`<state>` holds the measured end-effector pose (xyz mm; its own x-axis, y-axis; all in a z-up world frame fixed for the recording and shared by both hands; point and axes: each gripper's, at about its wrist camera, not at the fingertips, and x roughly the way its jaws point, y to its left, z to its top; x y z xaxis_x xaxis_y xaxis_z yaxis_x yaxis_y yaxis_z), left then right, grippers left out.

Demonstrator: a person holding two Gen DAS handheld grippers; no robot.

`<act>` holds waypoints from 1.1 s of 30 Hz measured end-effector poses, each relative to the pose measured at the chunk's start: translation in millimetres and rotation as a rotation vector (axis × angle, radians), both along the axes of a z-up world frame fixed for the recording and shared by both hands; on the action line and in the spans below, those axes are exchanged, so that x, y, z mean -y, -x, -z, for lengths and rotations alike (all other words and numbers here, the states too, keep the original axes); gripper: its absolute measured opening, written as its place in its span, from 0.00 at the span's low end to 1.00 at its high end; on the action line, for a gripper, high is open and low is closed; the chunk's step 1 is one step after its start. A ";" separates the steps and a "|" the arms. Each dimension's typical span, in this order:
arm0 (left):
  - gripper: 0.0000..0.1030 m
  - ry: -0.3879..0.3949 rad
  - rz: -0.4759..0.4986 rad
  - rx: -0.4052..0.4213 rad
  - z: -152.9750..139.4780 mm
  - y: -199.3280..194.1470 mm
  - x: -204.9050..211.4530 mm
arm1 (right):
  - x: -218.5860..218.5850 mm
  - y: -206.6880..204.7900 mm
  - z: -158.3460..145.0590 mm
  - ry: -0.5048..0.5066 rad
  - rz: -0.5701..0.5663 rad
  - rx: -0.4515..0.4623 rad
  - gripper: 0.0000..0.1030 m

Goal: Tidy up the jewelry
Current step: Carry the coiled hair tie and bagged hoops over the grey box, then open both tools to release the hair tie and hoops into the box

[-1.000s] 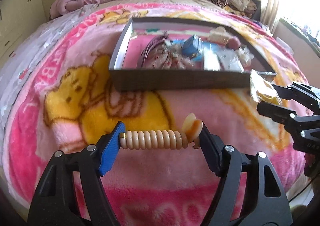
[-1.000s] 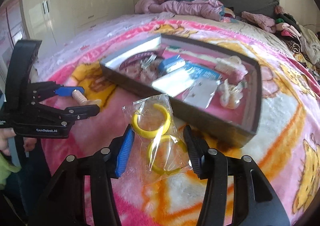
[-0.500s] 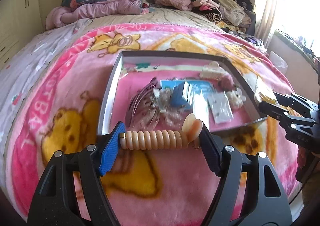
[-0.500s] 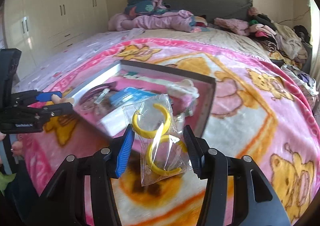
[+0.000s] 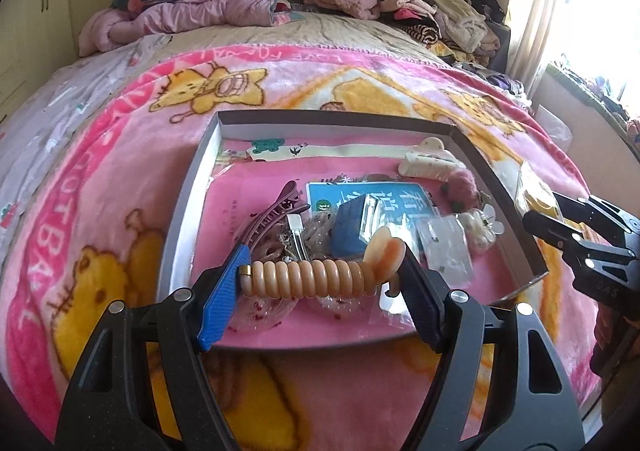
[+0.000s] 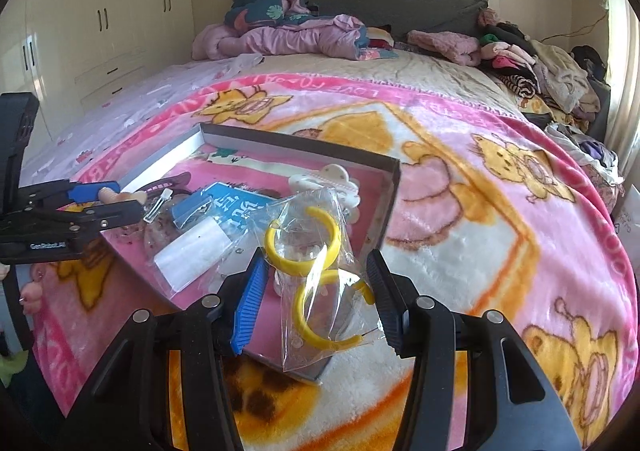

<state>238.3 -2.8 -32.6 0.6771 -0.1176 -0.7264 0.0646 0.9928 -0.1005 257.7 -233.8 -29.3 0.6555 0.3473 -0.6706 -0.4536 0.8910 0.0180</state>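
My left gripper (image 5: 320, 279) is shut on a peach coiled hair tie (image 5: 308, 277) and holds it over the near edge of the grey jewelry box (image 5: 188, 203). My right gripper (image 6: 316, 291) is shut on a clear bag of yellow hoop earrings (image 6: 316, 275) above the box's near right corner (image 6: 394, 175). The box holds a maroon hair clip (image 5: 272, 219), a blue card (image 5: 360, 197), a white claw clip (image 5: 428, 163) and small clear packets. The right gripper also shows in the left wrist view (image 5: 560, 215), and the left gripper in the right wrist view (image 6: 100, 199).
The box lies on a pink cartoon-bear blanket (image 5: 120, 179) on a bed. Piled clothes (image 5: 440, 19) and a purple quilt (image 5: 192, 15) lie by the headboard. A wardrobe (image 6: 92, 31) stands left; a curtained window (image 5: 560, 3) is at the right.
Both grippers have risen and moved forward over the box, still holding the hair tie and the earring bag. The box now sits under and close to both.
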 end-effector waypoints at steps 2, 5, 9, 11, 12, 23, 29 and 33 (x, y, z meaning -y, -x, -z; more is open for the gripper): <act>0.62 0.004 -0.002 -0.005 4.5 -3.0 -1.4 | -5.1 -2.3 3.4 0.006 -0.008 -0.006 0.47; 0.62 0.002 -0.003 -0.005 8.0 -5.5 -2.0 | -14.9 -5.3 8.0 0.014 -0.023 -0.018 0.47; 0.62 0.001 -0.009 -0.013 15.1 -10.1 -6.7 | -28.7 -8.4 12.2 0.024 -0.049 -0.029 0.47; 0.63 0.015 -0.017 -0.020 17.8 -10.9 -10.7 | -36.1 -9.1 14.1 0.027 -0.066 -0.035 0.47; 0.63 0.022 -0.020 -0.021 19.3 -11.6 -12.3 | -39.6 -9.0 15.1 0.031 -0.075 -0.037 0.48; 0.72 0.010 -0.025 -0.021 18.0 -5.6 -13.1 | -50.9 6.1 19.6 0.051 -0.116 -0.050 0.69; 0.82 0.005 -0.033 0.002 6.1 7.9 -11.6 | -37.1 23.3 8.6 0.037 -0.081 -0.026 0.82; 0.88 -0.002 -0.038 0.019 -3.8 20.2 -10.2 | -26.6 34.9 -1.5 0.033 -0.054 -0.004 0.88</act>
<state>218.1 7.4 -28.8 0.6947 -0.0905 -0.7135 0.0289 0.9948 -0.0981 222.8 -207.2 -27.7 0.6341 0.3595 -0.6846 -0.5007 0.8655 -0.0093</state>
